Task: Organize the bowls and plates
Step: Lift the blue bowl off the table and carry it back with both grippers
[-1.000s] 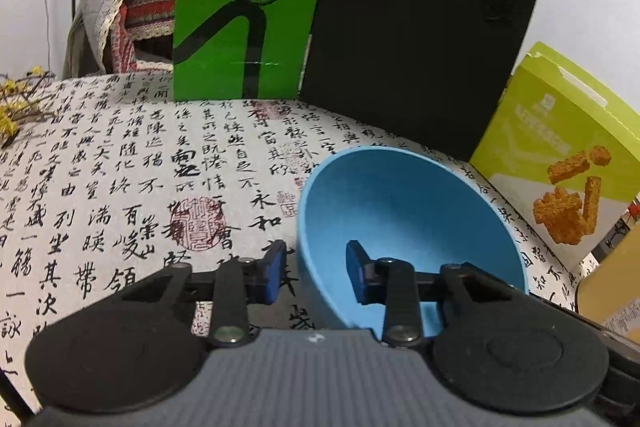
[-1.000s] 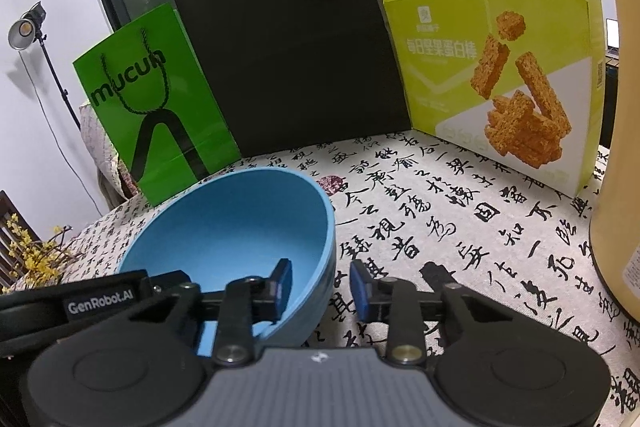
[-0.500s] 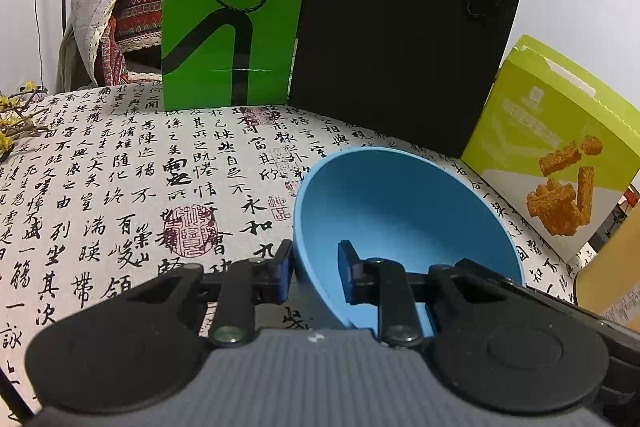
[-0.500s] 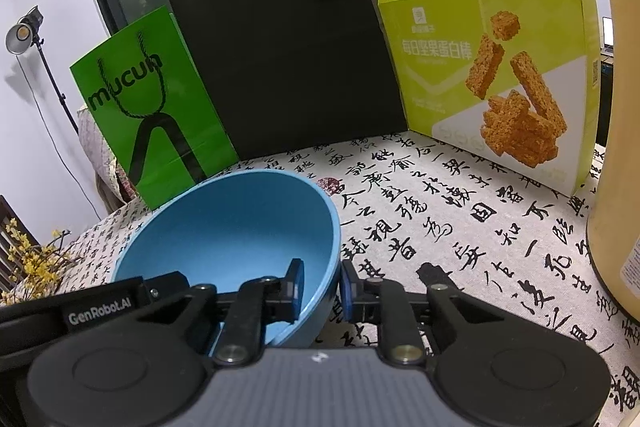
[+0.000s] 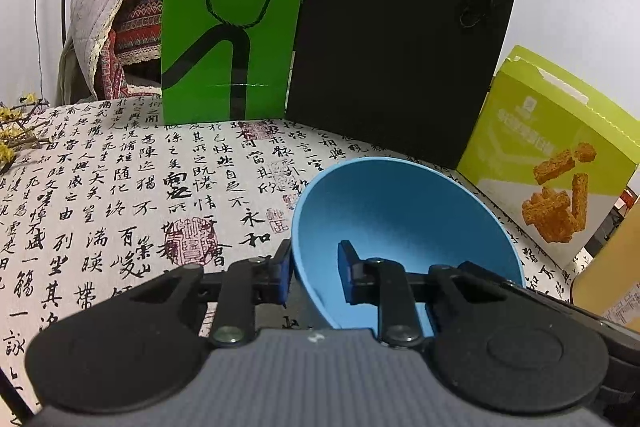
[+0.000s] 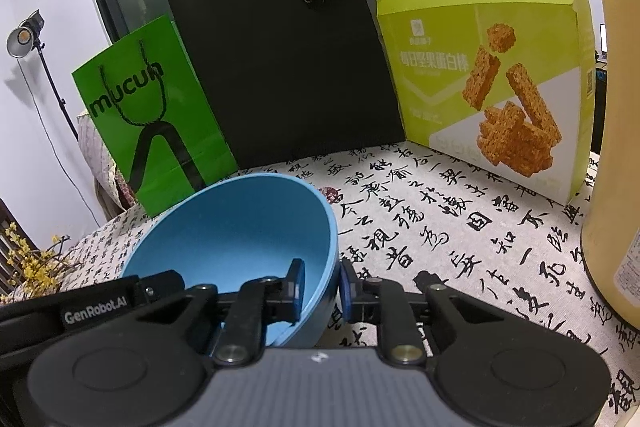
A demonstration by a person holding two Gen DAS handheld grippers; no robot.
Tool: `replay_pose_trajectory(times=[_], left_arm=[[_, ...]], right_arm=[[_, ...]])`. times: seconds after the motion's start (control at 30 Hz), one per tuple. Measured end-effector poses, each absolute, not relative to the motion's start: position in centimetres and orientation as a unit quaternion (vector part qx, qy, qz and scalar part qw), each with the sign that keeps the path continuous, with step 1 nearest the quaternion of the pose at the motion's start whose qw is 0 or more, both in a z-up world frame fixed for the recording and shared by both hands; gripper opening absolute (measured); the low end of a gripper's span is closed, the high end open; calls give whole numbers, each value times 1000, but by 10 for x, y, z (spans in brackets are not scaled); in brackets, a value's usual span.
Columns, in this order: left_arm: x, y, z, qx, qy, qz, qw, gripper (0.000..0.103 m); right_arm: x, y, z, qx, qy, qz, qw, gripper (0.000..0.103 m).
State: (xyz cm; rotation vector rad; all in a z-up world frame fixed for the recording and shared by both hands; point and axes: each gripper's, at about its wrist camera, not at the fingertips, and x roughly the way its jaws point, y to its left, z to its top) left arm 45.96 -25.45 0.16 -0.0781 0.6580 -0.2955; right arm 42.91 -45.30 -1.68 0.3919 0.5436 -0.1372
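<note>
So, quick rundown of the setup:

Bowl: blue bowl (image 5: 400, 227), tipped up on its side a bit, sitting roughly mid-tabletop and nearer the front edge than the bags.

Left gripper: left gripper (image 5: 312, 273) is pinching the bowl's left rim — one pad outside the wall, the other inside. Its jaws have just been closing, with the rim between them.

Right gripper: right gripper (image 6: 322, 287) has the opposite rim clamped the same way — inner pad in the bowl, outer pad against the outside wall. Its jaws have also just been closing on that rim.

Tabletop: covered by a white tablecloth (image 5: 100, 207) printed with black calligraphy and a few red seals.

Back edge: green "mucun" paper bag (image 5: 232, 23) standing upright, and just beside it on the right a bigger black paper bag (image 5: 400, 35), also upright.

Right side: a lime-green snack box (image 6: 484, 75) with pictures of crunchy bars, standing near the back right corner.

Far right edge: a tan container (image 6: 616, 147), only partly in view.

Left edge: some yellow-flowered twigs (image 5: 16, 131).

Behind the table: a chair draped with patterned red fabric (image 5: 124, 19), and a studio lamp (image 6: 24, 37) on a stand.
</note>
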Motion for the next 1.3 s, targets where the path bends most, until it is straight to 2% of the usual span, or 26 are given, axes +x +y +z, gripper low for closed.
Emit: replay_pose_trajectory(times=[0.93,1.3], left_arm=[[455,-254,5,-41,306,-153,939,24],[441,-264,18,-11,284,-146,948,24]], right_arm=[[423,-451,-10,183,247,-77,949,18],[414,-450,5,180,228,-86,953,18]])
